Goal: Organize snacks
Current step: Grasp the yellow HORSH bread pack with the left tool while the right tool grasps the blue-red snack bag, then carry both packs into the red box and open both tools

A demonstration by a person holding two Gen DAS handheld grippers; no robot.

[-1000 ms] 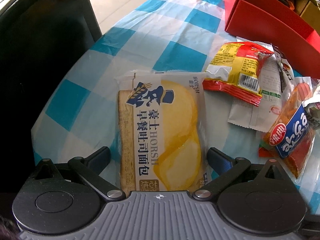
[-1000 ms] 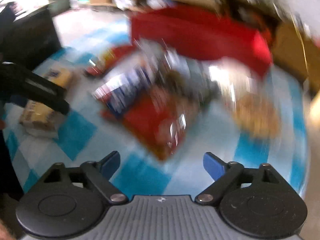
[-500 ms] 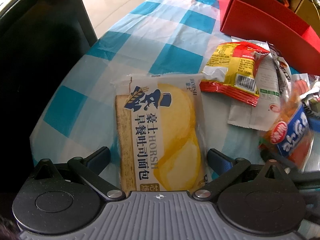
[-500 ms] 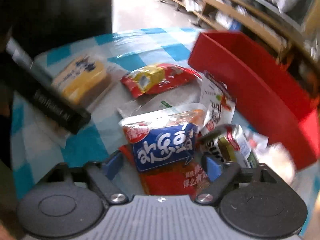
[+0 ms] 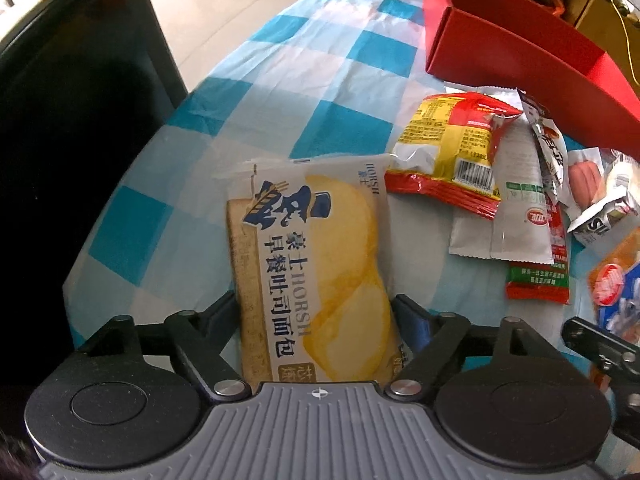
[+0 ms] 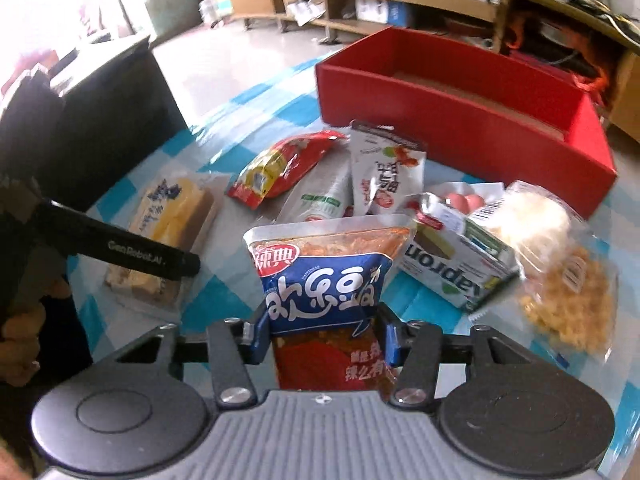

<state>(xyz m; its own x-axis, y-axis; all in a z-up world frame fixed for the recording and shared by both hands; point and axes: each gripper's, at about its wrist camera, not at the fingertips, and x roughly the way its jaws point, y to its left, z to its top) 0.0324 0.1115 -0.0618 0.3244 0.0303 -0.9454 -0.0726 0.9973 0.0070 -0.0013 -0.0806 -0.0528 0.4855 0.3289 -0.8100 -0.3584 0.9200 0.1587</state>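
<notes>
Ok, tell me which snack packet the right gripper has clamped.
The blue-and-orange spicy strips packet, pinched between the right gripper fingers. The bread pack sits in the left gripper instead.

A blue-and-white checked plastic tablecloth (image 5: 320,92) spreads beneath and ahead of both grippers. A dark, boxy black piece of furniture (image 5: 80,128) stands to the left of them, beside the table edge. Pale glossy floor tiles (image 5: 224,4) lie beyond, and long wooden shelves crowded with clutter (image 6: 400,4) stretch far ahead.
</notes>
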